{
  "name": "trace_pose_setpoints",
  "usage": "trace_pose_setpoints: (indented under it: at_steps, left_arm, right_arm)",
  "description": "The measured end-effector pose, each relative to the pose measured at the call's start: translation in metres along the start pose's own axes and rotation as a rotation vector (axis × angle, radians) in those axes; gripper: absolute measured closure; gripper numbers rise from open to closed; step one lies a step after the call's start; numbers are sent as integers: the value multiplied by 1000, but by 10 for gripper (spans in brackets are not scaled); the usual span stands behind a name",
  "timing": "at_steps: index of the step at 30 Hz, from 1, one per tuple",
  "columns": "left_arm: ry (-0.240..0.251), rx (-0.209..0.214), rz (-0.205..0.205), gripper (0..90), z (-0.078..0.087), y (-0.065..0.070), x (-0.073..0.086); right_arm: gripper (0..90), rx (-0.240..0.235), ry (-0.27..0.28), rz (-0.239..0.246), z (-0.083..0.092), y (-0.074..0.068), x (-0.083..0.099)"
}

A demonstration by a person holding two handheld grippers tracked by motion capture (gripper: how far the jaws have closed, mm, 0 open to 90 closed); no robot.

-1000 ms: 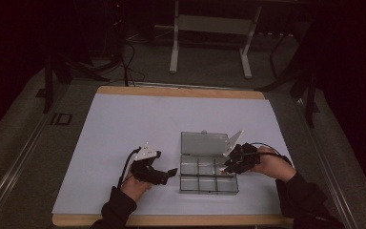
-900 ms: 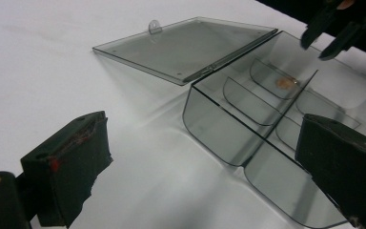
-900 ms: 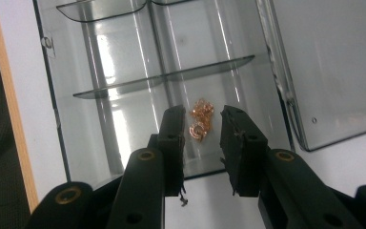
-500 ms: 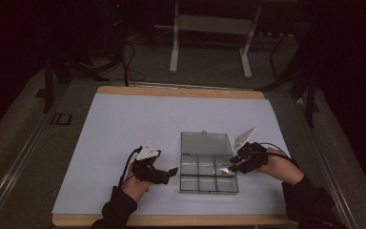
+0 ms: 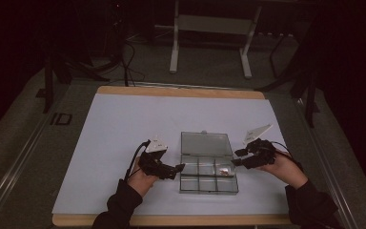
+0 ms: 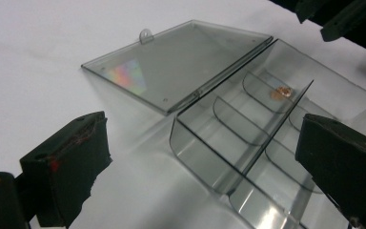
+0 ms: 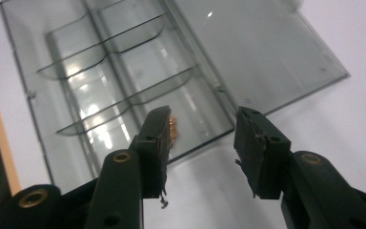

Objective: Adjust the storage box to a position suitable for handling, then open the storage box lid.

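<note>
A clear plastic compartment box (image 5: 208, 191) lies open on the white mat, its lid (image 5: 206, 143) flat behind it. A small copper-coloured piece (image 5: 225, 172) rests in a back right compartment; it also shows as a copper speck (image 6: 282, 93) and, half hidden behind a jaw, as an orange bit (image 7: 173, 129). My left gripper (image 5: 180, 167) stands open at the box's left wall, jaws wide, the box's corner (image 6: 205, 152) ahead between them. My right gripper (image 5: 236, 158) hovers just right of the box. Its jaws have just been opening and nothing is between them (image 7: 202, 114).
The white mat (image 5: 124, 124) covers a wooden-edged table (image 5: 171, 220). Beyond the far edge a metal stand's legs (image 5: 174, 52) and cables lie on the dark floor. A rail runs along the table's left side (image 5: 19, 157).
The right gripper has drawn back to the right, off the box, with its jaws wider apart. The left gripper has lifted slightly at the box's left side.
</note>
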State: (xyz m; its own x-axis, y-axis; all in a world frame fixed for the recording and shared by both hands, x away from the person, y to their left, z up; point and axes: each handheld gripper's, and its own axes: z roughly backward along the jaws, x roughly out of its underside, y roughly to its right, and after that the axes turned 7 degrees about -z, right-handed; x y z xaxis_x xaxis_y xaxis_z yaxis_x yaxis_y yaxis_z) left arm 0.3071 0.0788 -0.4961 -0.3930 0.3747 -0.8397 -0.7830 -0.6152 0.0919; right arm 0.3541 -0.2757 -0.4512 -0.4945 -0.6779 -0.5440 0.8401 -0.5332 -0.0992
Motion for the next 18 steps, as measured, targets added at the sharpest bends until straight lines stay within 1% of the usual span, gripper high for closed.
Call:
trace_pose_setpoints:
  at_steps: [1, 2, 4, 5, 6, 7, 8, 10, 13, 14, 16, 17, 18]
  left_arm:
    - [-2, 0, -1, 48, -1, 0, -1]
    - [-5, 3, 2, 48, -2, -1, -2]
    - [-18, 6, 11, 52, -4, -2, -4]
    - [-20, 10, 21, 53, -6, -4, -5]
    - [-20, 10, 21, 56, -6, -4, -5]
    - [-23, 3, 22, 59, -7, -5, -5]
    - [-29, 0, 23, 59, -8, -6, -6]
    - [-41, 1, 38, 59, -10, -10, -7]
    - [-44, -5, 60, 61, -12, -16, -11]
    - [-43, -6, 64, 61, -13, -17, -12]
    - [-39, 1, 88, 61, -15, -22, -16]
    - [-38, -3, 100, 62, -16, -24, -18]
    - [-38, -3, 100, 67, -16, -24, -18]
  right_arm:
    - [559, 15, 28, -30, 2, 4, 2]
    - [559, 15, 28, -30, 2, 4, 2]
    - [550, 29, 51, -55, 2, 8, 4]
    - [548, 49, 65, -72, 2, 10, 6]
    - [548, 49, 65, -72, 2, 10, 6]
    - [543, 74, 74, -85, 1, 13, 8]
    - [543, 74, 74, -85, 1, 13, 8]
    - [543, 94, 92, -104, 0, 15, 10]
    - [541, 110, 114, -141, -4, 20, 12]
    - [535, 111, 117, -144, -4, 21, 12]
    - [532, 116, 122, -157, -7, 23, 12]
    - [531, 118, 125, -165, -9, 23, 12]
    - [531, 118, 125, -165, -9, 23, 12]
